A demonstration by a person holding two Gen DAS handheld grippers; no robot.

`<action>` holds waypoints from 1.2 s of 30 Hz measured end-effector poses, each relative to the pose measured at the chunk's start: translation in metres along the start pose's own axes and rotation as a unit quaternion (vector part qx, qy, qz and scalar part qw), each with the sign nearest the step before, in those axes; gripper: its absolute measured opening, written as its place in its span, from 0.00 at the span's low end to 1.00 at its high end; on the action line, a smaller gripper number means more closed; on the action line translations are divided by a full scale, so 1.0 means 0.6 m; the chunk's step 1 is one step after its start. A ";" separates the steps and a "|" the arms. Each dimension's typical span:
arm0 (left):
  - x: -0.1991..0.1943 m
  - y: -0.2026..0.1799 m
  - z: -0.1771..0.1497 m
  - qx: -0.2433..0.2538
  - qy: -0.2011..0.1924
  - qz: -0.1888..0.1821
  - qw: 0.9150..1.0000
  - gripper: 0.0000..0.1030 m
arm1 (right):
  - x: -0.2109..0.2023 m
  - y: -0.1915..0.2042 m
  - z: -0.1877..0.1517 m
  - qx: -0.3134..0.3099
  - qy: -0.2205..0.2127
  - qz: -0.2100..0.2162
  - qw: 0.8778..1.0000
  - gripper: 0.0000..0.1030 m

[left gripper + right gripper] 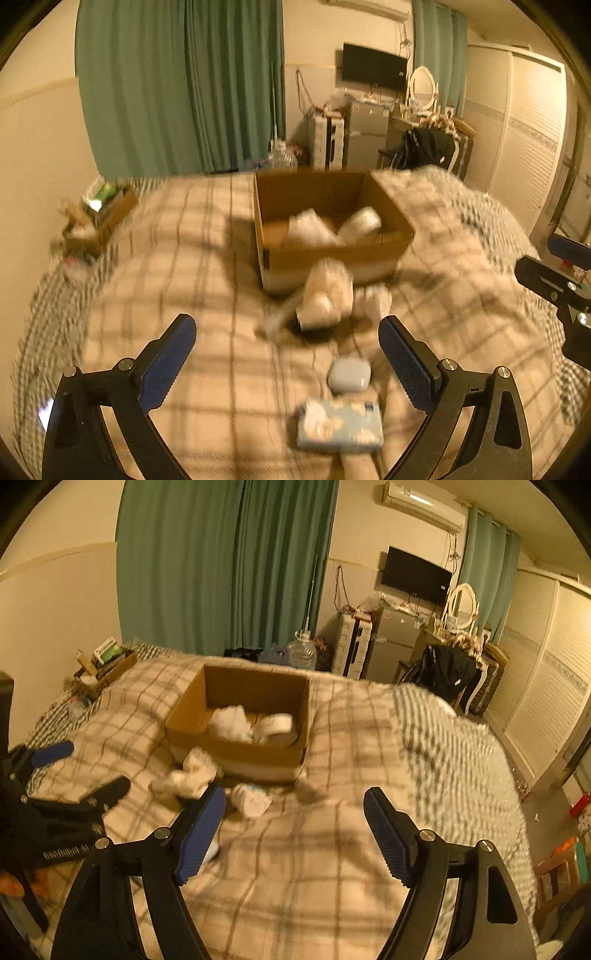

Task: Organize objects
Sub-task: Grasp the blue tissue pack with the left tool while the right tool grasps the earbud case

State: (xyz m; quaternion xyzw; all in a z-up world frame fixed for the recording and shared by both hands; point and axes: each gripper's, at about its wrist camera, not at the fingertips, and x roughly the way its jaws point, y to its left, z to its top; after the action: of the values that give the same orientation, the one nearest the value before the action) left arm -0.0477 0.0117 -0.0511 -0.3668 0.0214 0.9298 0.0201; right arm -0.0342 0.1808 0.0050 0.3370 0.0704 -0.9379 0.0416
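Note:
An open cardboard box (332, 254) (240, 753) sits on the plaid bed with white items inside (317, 229) (229, 720). In front of it lie a blurred white bundle (325, 299) (192, 771) and a smaller white item (251, 799). Nearer, in the left wrist view, lie a small grey-white case (349, 374) and a light blue tissue pack (340, 424). My left gripper (286, 354) is open and empty above them. My right gripper (295, 830) is open and empty over the blanket. The left gripper also shows at the left of the right wrist view (77, 775).
A small box of clutter (96, 221) (107, 664) sits at the bed's far left corner by the wall. Green curtains (221, 565), a water jug (301, 651), a small fridge (391, 642), a chair with dark clothes (443, 672) and a wardrobe (546, 686) stand beyond the bed.

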 end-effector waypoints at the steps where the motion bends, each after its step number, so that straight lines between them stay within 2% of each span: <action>1: 0.010 -0.004 -0.016 0.001 0.011 -0.003 1.000 0.99 | 0.011 0.003 -0.013 0.001 0.005 0.001 1.000 0.75; 9: 0.081 -0.049 -0.112 0.046 0.097 -0.021 0.994 0.99 | 0.089 0.019 -0.088 0.004 0.059 0.001 0.998 0.75; 14: 0.095 -0.068 -0.136 0.071 0.120 -0.039 0.989 0.98 | 0.102 0.020 -0.101 0.008 0.070 0.009 0.997 0.75; 16: 0.098 -0.078 -0.140 0.082 0.128 -0.048 0.987 0.90 | 0.101 0.021 -0.101 0.008 0.069 0.006 0.998 0.75; 17: 0.102 -0.078 -0.142 0.082 0.135 -0.053 0.986 0.74 | 0.101 0.021 -0.101 0.009 0.068 0.007 0.998 0.75; 18: 0.106 -0.077 -0.142 0.080 0.142 -0.059 0.985 0.72 | 0.100 0.021 -0.102 0.009 0.067 0.007 0.998 0.75; 22: 0.092 -0.066 -0.131 0.064 0.129 -0.070 0.987 0.71 | 0.095 0.025 -0.101 0.005 0.063 0.009 0.998 0.75; 27: 0.059 -0.016 -0.081 0.008 0.091 -0.080 0.993 0.71 | 0.090 0.034 -0.092 -0.007 0.059 0.018 0.998 0.75; 32: 0.067 0.030 -0.035 0.006 0.069 -0.048 0.996 0.71 | 0.104 0.066 -0.073 -0.030 0.063 0.050 0.996 0.75; 36: 0.093 0.072 -0.018 -0.013 0.072 -0.029 0.997 0.71 | 0.142 0.107 -0.058 -0.056 0.087 0.101 0.989 0.75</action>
State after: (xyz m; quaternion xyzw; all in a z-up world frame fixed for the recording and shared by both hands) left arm -0.0835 -0.0309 -0.0961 -0.4333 0.0000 0.9003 0.0410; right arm -0.0699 0.1204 -0.0827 0.4202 0.0922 -0.8905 0.1485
